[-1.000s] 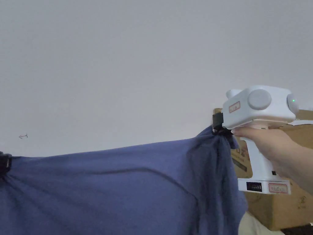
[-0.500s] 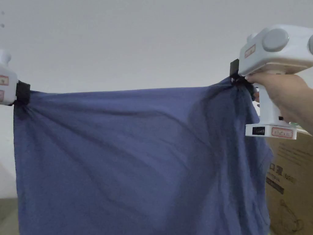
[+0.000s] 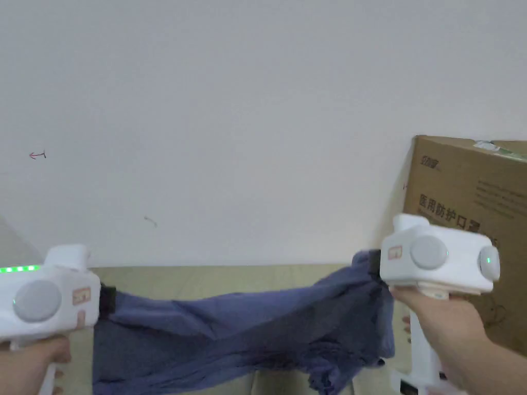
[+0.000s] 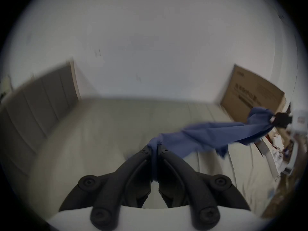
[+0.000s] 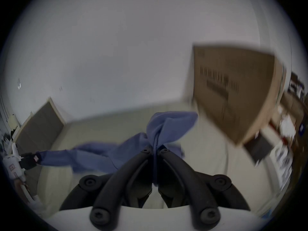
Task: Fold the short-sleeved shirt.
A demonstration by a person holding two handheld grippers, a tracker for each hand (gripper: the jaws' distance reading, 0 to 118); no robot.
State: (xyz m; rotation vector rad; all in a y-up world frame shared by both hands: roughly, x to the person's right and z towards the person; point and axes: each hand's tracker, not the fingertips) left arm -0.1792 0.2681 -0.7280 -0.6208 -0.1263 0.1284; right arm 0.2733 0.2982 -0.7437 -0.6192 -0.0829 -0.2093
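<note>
A blue short-sleeved shirt (image 3: 242,329) hangs stretched between my two grippers, low over a beige surface (image 3: 206,280). My left gripper (image 3: 107,301) is shut on the shirt's left end, and its own view shows blue cloth (image 4: 200,138) pinched between the black jaws (image 4: 155,148). My right gripper (image 3: 374,267) is shut on the right end, with cloth (image 5: 168,126) bunched above its jaws (image 5: 154,148). The shirt sags in the middle and its lower folds trail under the right side. A hand holds each gripper.
A large cardboard box (image 3: 463,205) stands at the right, close behind my right gripper. A white wall (image 3: 231,128) runs along the back of the beige surface. A grey panel (image 4: 38,101) leans at the left. Cluttered items (image 5: 286,134) lie at the far right.
Both grippers have come down with the shirt, from held high and spread wide to low over the beige surface. The head camera has tilted down too. The cloth now sags and bunches.
</note>
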